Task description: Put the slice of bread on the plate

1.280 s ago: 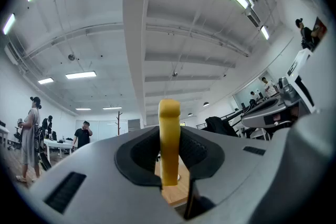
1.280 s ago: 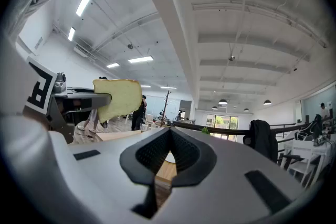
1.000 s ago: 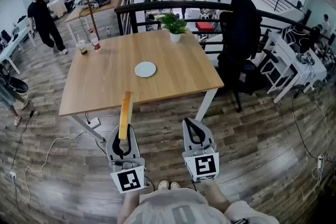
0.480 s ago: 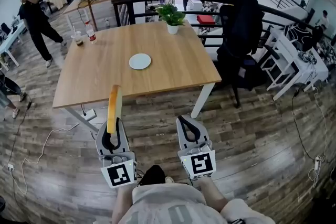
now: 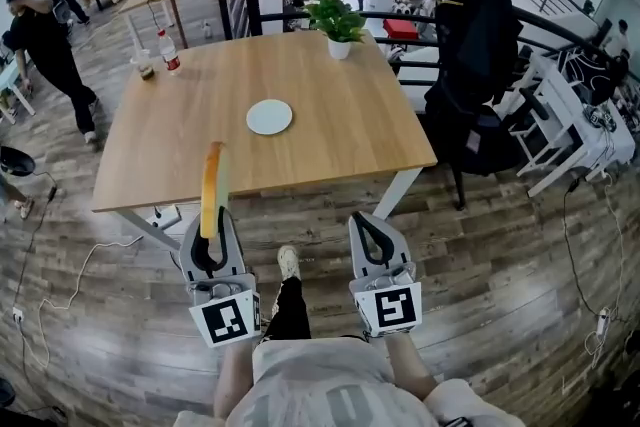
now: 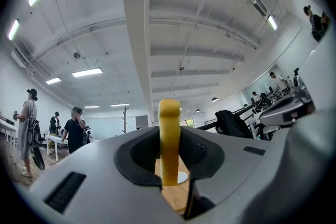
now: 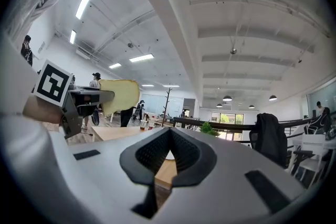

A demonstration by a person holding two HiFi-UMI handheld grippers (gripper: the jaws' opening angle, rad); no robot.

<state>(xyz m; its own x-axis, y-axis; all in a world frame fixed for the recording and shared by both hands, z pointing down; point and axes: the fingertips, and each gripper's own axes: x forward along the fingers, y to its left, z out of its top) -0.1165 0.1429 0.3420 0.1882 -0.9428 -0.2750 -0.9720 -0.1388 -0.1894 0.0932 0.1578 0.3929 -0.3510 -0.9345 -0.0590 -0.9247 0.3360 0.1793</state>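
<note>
A yellow-crusted slice of bread (image 5: 211, 187) stands on edge in my left gripper (image 5: 210, 233), which is shut on its lower end. In the left gripper view the bread (image 6: 169, 134) rises straight up between the dark pads. The small white plate (image 5: 269, 116) lies near the middle of the wooden table (image 5: 340, 140), well ahead of both grippers. My right gripper (image 5: 366, 220) is held beside the left one, short of the table's near edge, its jaws shut and empty. From the right gripper view the bread (image 7: 119, 97) shows at the left.
On the table stand a potted plant (image 5: 337, 19) at the far edge and a bottle (image 5: 168, 51) with a cup (image 5: 143, 65) at the far left corner. A black chair with a jacket (image 5: 480, 45) is to the right. A person (image 5: 45, 35) walks at far left. Cables lie on the floor.
The person has taken a step and both grippers have moved toward the table. The bread's tip now reaches farther over the near edge. The left gripper's hold on it has not changed.
</note>
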